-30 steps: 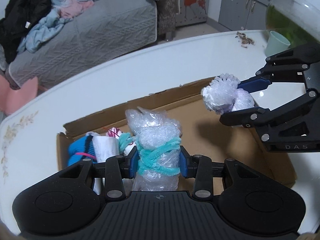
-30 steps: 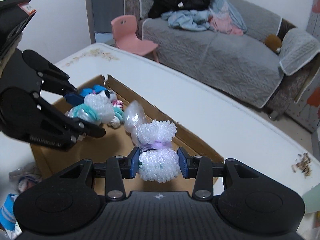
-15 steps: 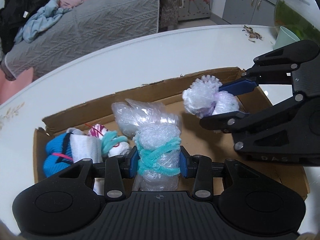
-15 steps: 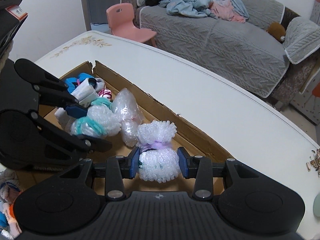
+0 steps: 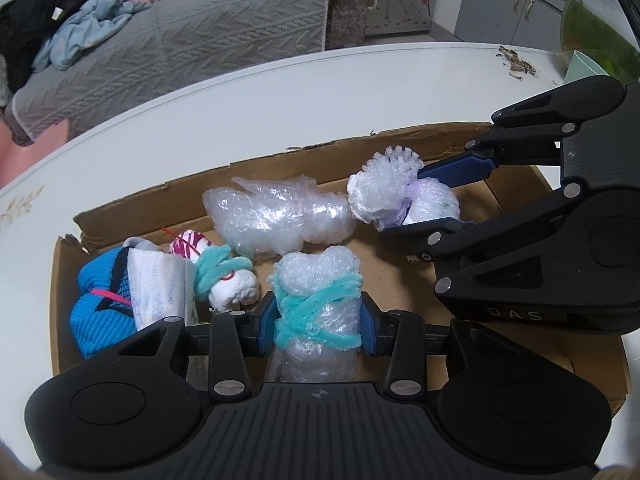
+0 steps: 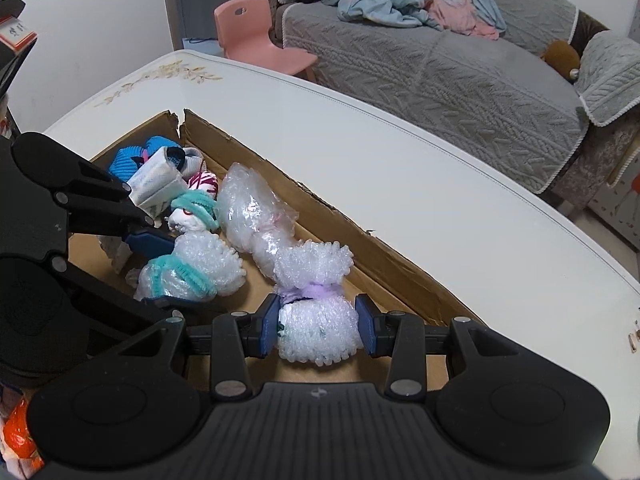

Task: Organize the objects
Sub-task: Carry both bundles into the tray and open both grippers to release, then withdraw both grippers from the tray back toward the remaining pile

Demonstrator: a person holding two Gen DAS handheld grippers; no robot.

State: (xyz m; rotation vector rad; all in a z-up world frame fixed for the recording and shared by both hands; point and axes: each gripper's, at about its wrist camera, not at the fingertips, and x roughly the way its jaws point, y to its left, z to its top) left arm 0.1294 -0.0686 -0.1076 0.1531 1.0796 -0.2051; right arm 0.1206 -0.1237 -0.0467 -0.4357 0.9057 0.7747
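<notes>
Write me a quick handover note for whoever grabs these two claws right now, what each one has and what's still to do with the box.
Left claw: pads against a bubble-wrap bundle tied with teal cord, low over the cardboard box; jaws have just been easing open.
Right claw: pads against a bubble-wrap bundle tied with purple cord, also low in the box; jaws likewise easing open.
Already in the box: a plain bubble-wrap bundle, a blue sock roll, a small white bundle with teal cord.
Left to do: release both bundles beside the others, then lift the claws clear.
</notes>
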